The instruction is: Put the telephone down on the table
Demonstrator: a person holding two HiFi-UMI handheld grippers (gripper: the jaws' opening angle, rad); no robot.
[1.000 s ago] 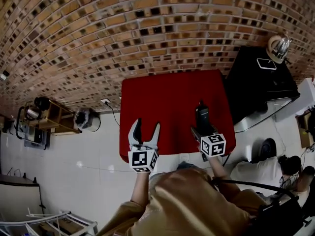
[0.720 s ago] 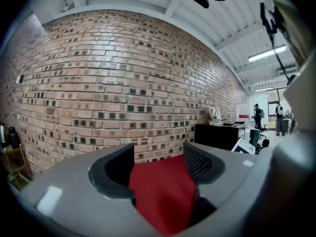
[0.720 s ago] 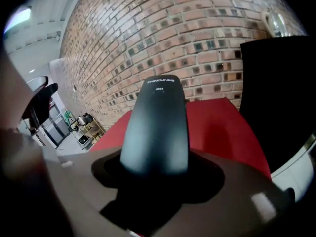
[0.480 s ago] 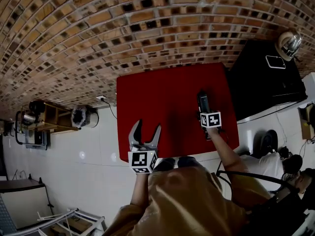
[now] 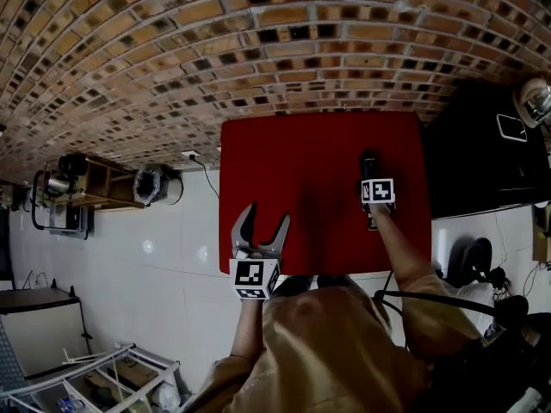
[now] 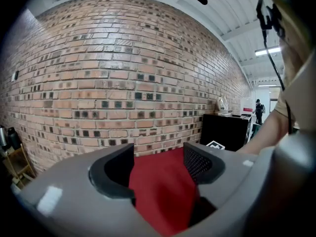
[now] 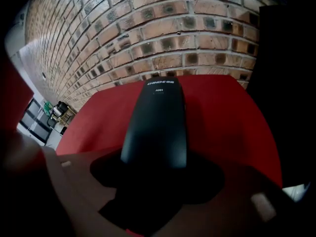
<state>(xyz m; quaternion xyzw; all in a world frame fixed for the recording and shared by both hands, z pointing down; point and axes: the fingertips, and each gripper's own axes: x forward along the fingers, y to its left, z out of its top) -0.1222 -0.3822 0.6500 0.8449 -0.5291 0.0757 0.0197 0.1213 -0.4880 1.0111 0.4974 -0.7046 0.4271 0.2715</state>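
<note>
Item 1, telephone (image 7: 154,122): a dark cordless handset, lying lengthwise along the jaws of my right gripper (image 7: 153,167). Those jaws are clenched on its near end, and the far end points toward the brick wall (image 7: 197,38).

Item 2, bench (image 5: 301,179): it has a red top. The telephone is over its right-hand part, near the right edge in the head view. It looks low and close to level with the top. I cannot tell whether it is touching the surface.

Item 3, left gripper (image 5: 265,222): its jaws are spread with nothing between them. Only red bench shows through the gap in its own view. It hangs over the near edge of the bench, well apart from the telephone.

Item 4, black cabinet (image 5: 482,162): it stands just beside the bench on the right and plays no part here.

Step in hand, as I judge it: the set-down itself, at or near the end of the lowering.

Next move: I must confirm the handset rests flat on the red top, then part the right jaws gently and draw straight back so the handset neither rolls nor drags.
</note>
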